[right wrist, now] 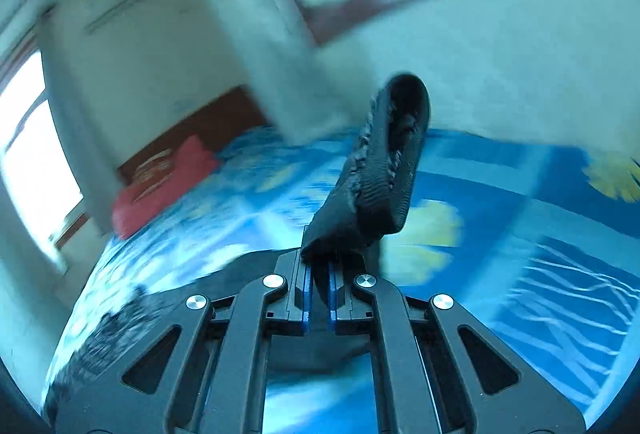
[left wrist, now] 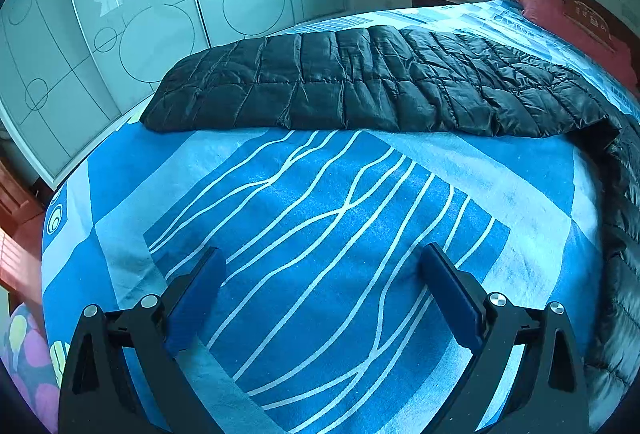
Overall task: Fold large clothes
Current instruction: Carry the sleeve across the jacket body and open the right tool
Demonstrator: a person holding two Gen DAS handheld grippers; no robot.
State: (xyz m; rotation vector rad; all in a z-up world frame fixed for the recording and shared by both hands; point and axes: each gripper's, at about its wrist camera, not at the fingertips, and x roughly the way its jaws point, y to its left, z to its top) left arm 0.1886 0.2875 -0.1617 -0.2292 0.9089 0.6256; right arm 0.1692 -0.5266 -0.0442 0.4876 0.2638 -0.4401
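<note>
While right gripper jaws pinch jacket cuff, left gripper jaws spread over bedspread.

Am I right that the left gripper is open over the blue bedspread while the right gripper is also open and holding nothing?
Not quite: the left gripper is open over the bedspread, but the right wrist view shows the right gripper shut on a cuff of the black jacket.
</note>
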